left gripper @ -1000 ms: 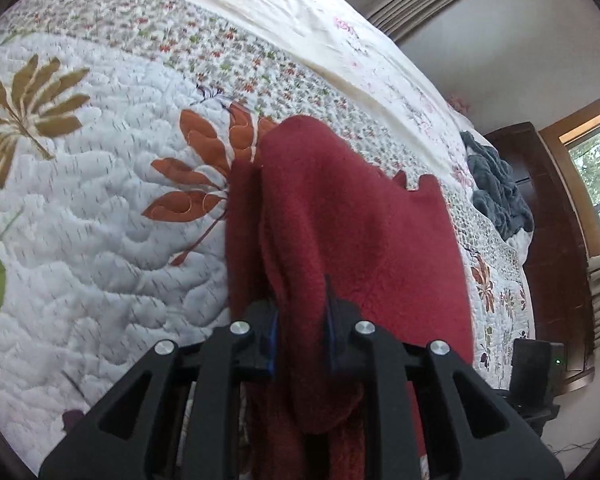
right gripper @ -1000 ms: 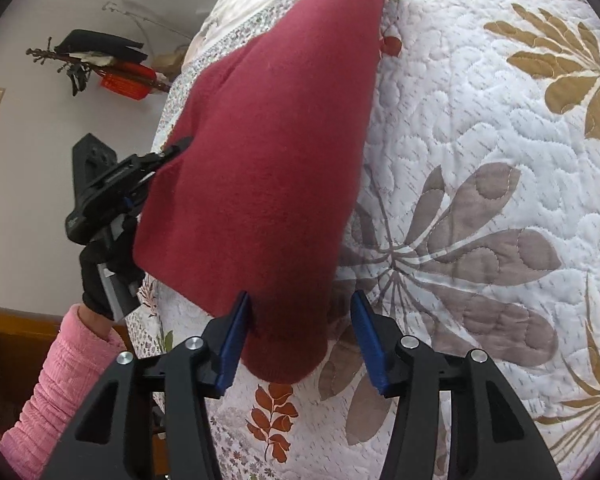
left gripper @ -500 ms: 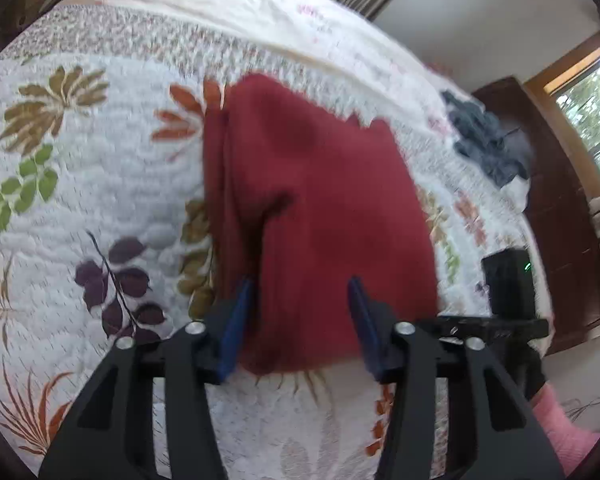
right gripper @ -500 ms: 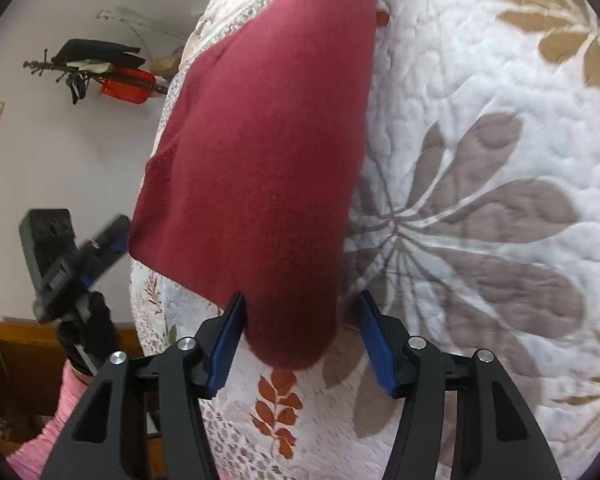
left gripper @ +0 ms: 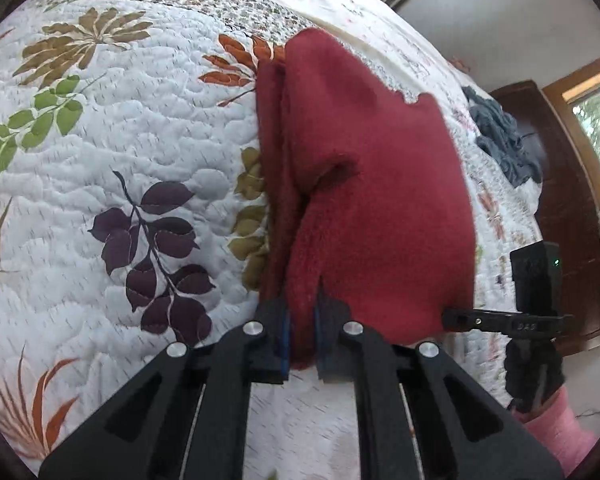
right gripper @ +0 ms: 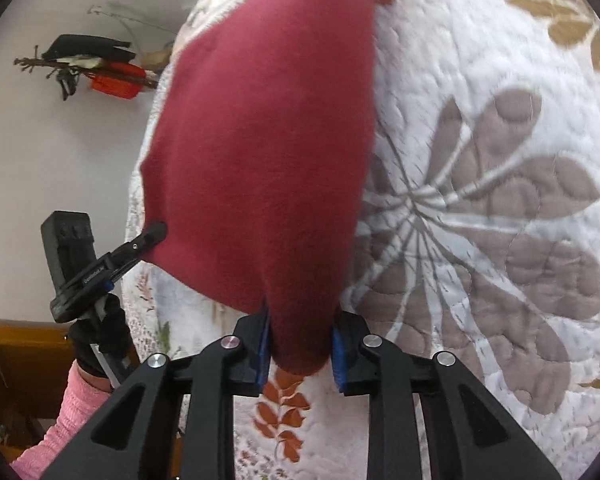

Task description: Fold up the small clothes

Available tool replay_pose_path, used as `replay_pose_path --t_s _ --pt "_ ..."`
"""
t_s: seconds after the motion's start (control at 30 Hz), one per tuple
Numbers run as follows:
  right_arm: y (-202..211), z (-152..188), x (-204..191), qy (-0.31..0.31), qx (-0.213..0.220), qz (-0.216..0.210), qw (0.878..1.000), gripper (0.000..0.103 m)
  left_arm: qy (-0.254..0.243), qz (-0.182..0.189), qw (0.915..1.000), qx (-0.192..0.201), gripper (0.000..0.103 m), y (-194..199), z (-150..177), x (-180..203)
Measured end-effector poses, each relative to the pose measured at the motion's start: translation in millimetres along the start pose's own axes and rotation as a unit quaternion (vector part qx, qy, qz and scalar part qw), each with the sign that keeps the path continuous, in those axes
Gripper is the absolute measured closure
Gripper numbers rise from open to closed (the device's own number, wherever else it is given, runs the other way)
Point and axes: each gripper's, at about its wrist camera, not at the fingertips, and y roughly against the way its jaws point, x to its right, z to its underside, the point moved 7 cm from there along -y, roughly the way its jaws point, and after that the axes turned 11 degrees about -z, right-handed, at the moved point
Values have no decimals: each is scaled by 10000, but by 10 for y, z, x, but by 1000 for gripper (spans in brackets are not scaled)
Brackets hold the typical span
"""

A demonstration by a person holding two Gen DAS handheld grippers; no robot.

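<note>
Both tools clamped on near corners of the red fleece garment (left gripper: 364,184): left tool (left gripper: 301,340) lower centre, right tool (right gripper: 300,350) likewise. Garment lies mid-frame on the quilted bed (left gripper: 100,160) (two-corner hold keeps the edge straight for folding over).

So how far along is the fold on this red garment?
Partly done: the red garment already lies doubled in layers on the quilt. In hand: left hand-held gripper and right hand-held gripper each clamp a near corner. Left: the next fold, and the grey clothes beyond.
</note>
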Motion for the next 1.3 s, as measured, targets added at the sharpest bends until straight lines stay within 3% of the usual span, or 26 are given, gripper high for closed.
replay_pose_path --t_s 0.1,0.2,0.27,0.33,0.37,0.5,0.63,0.73,0.8,0.83,0.87,0.9,1.0,1.07,1.13,1.2,1.3 --pt "-20 -16 24 34 -19 30 10000 77 63 49 10000 -47 93 -31 -5 0" --pt "17 -21 -19 163 -89 133 9997 65 -24 83 10000 -30 88 78 -42 45" --pt "111 -50 -108 315 5 137 9994 59 -64 88 9999 52 78 224 -90 75" --pt "256 -84 -166 506 181 187 9984 58 -73 -17 9997 224 59 371 -164 35" --pt "319 -95 -172 557 253 227 9979 53 -67 -52 9992 380 59 470 -250 9" --pt "448 -191 -159 558 407 272 9972 52 49 -121 9982 591 57 523 -669 24" --pt "402 -245 -134 490 416 251 9976 52 43 -257 9979 588 56 231 -1206 192" --pt "347 -257 -178 481 438 213 9977 52 146 -150 9991 360 55 -86 -1501 266" --pt "346 -263 -130 427 442 182 9979 52 124 -215 9993 270 58 -220 -1554 323" --pt "325 -283 -123 402 434 163 9981 52 79 -253 9993 250 64 -286 -1586 375" --pt "341 -282 -100 401 427 157 9982 52 32 -317 9991 263 75 -307 -1592 388" --pt "327 -298 -100 407 422 158 9982 52 -35 -378 9989 291 95 -323 -1596 415" --pt "304 -306 -102 448 405 168 9980 52 -173 -459 9959 764 96 -160 -1626 513" --pt "296 -305 -101 452 403 131 9981 52 -600 -756 9829 1571 96 148 -1592 653" --pt "303 -294 -93 434 399 104 9982 52 -953 -976 9737 1823 96 263 -1514 709" --pt "293 -294 -102 461 388 128 9981 52 -829 -1117 9786 1514 96 137 -1513 565" --pt "280 -296 -108 425 375 63 9984 51 -277 -1135 9903 752 94 -225 -1514 226"
